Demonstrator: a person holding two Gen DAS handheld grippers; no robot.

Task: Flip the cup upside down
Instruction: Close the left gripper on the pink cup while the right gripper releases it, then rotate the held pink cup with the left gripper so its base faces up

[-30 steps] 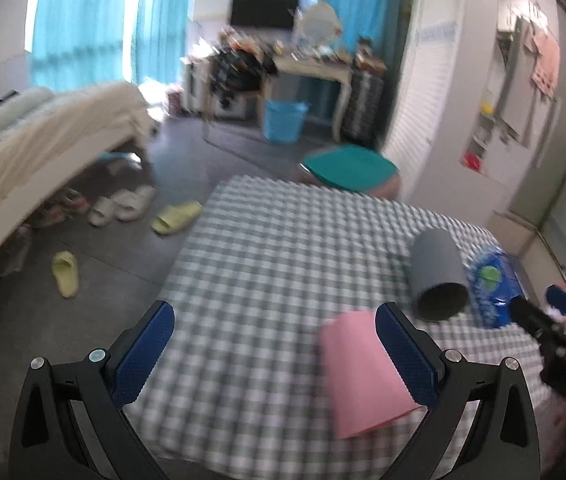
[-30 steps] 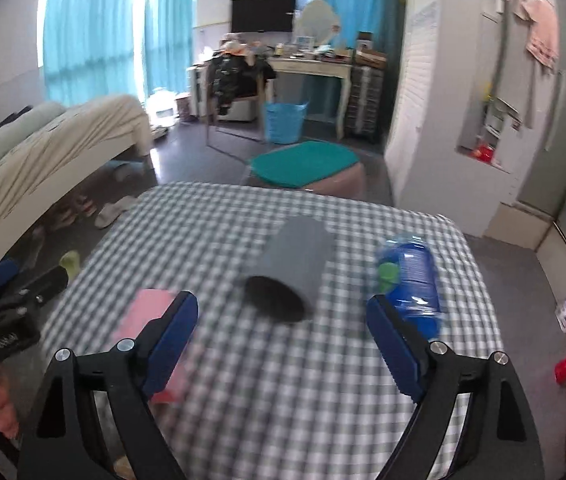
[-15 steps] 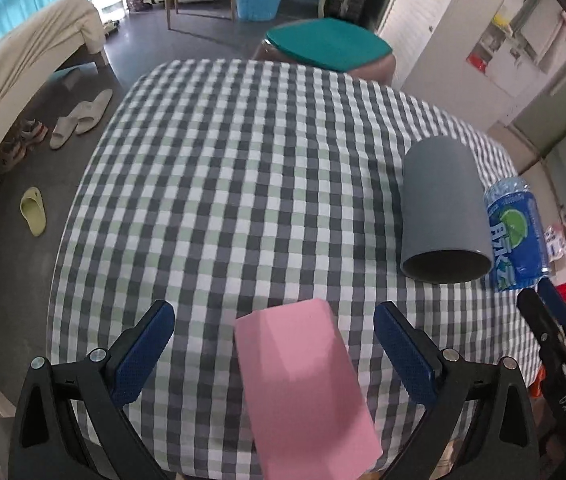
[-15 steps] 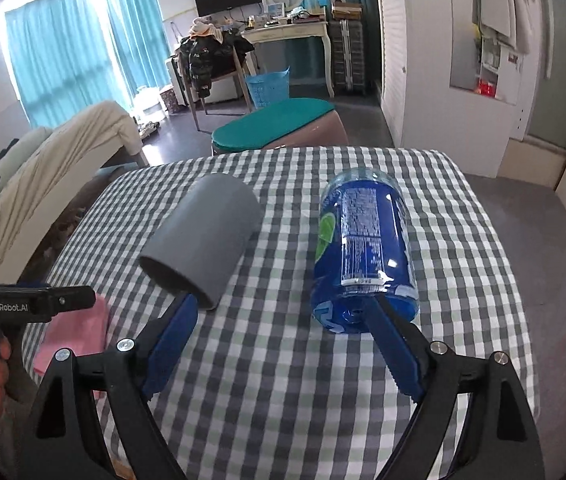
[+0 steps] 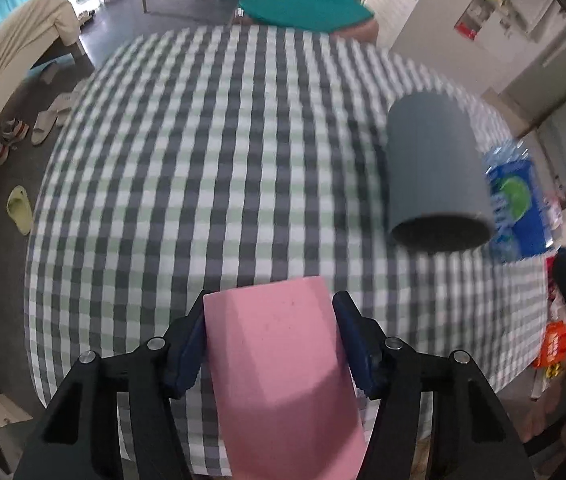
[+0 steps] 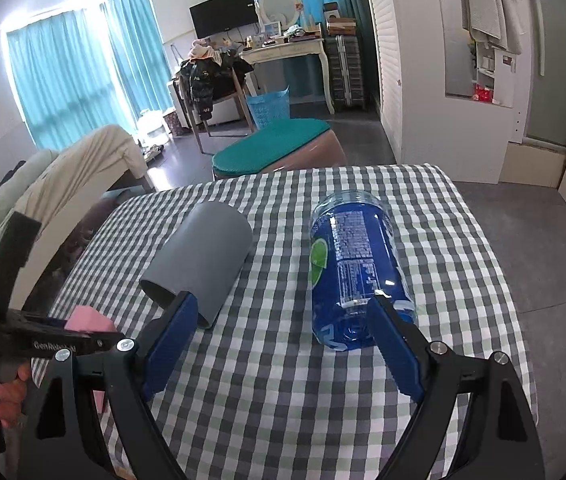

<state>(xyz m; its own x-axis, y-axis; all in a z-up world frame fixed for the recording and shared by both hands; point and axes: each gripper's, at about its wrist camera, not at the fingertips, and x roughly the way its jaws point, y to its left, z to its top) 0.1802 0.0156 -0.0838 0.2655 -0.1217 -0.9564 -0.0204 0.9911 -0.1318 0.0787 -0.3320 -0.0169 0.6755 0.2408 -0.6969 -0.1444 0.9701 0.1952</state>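
Left tongs (image 5: 269,344) closed — now gripping pink cup (image 5: 283,376).

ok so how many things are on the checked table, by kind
cups: 2, pink cup in the left gripper, grey cup lying on its side
bottles: 1, blue-labelled plastic bottle lying on its side
total: 3

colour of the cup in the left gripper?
Pink: the cup clamped in the left gripper, clearest in the left wrist view.
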